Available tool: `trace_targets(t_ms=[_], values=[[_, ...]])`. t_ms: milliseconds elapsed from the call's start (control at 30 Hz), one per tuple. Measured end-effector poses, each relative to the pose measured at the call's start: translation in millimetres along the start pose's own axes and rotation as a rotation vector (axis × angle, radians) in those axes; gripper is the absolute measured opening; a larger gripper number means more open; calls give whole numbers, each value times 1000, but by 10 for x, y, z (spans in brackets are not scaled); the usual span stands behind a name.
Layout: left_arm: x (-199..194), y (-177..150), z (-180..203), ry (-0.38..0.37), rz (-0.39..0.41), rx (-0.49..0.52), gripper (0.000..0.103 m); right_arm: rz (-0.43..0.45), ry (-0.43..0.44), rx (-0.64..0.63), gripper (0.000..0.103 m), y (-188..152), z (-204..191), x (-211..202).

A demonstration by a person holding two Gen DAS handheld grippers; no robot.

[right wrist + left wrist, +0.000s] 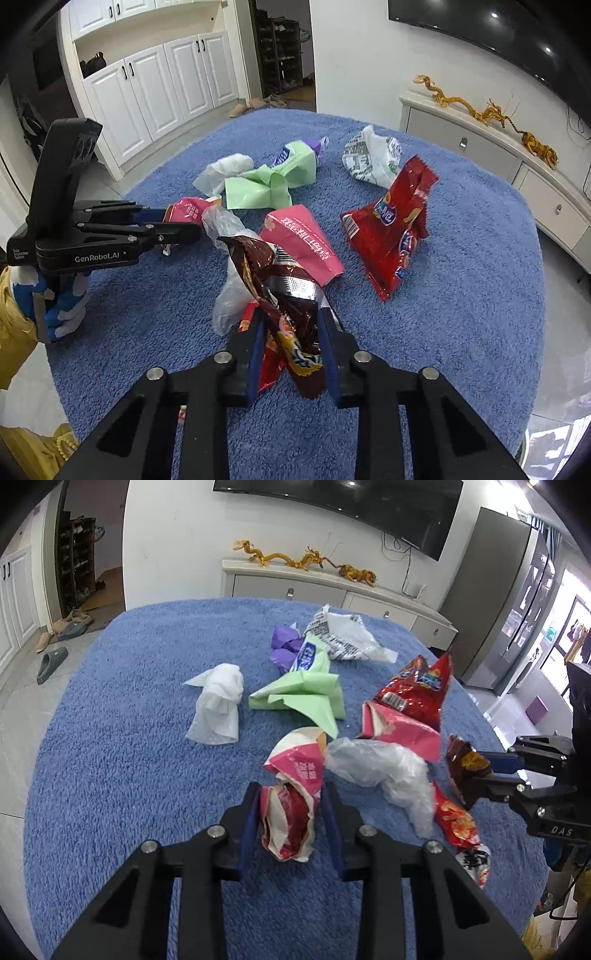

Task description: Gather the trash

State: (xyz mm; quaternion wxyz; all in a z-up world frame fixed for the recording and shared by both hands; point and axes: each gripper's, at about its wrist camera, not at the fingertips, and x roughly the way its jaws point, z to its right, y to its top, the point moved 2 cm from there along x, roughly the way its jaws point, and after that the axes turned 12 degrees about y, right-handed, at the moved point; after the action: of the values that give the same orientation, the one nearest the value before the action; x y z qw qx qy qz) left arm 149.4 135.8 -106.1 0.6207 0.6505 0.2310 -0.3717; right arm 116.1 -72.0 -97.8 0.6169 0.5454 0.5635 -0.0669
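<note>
Trash lies on a blue fuzzy tablecloth (122, 746). My left gripper (291, 794) is shut on a crumpled pink, red and white wrapper (291, 805) that rests on the cloth; the right wrist view shows this gripper (183, 223) pinching the wrapper (186, 210). My right gripper (291, 319) is shut on a brown foil snack bag (284, 295) that stands up between its pads. In the left wrist view that gripper (474, 775) comes in from the right, clamped on the bag (461, 760). A clear plastic bag (384, 771) lies between the two grippers.
Loose on the cloth: white tissue (218, 709), green bag (299, 694), purple scrap (282, 646), printed white bag (343, 635), red chip bag (417, 690), pink carton (399, 731), small red wrapper (454, 819). A gloved hand (62, 310) holds the left gripper. A sideboard (295, 587) stands behind the table.
</note>
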Motion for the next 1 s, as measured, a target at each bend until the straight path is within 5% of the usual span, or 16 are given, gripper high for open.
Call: trace_targets(t_ms=[467, 533, 600, 1000], values=[[-750, 34, 142, 19, 113, -13, 31, 173, -11, 27, 20, -151, -63, -755], [-853, 63, 247, 6, 128, -6, 31, 205, -20, 40, 19, -206, -29, -907], [-930, 88, 375, -15, 139, 3, 31, 233, -31, 56, 8, -268, 16, -1048], [-1019, 263, 1259, -142, 164, 61, 31, 323, -39, 208, 8, -788, 504, -1531]])
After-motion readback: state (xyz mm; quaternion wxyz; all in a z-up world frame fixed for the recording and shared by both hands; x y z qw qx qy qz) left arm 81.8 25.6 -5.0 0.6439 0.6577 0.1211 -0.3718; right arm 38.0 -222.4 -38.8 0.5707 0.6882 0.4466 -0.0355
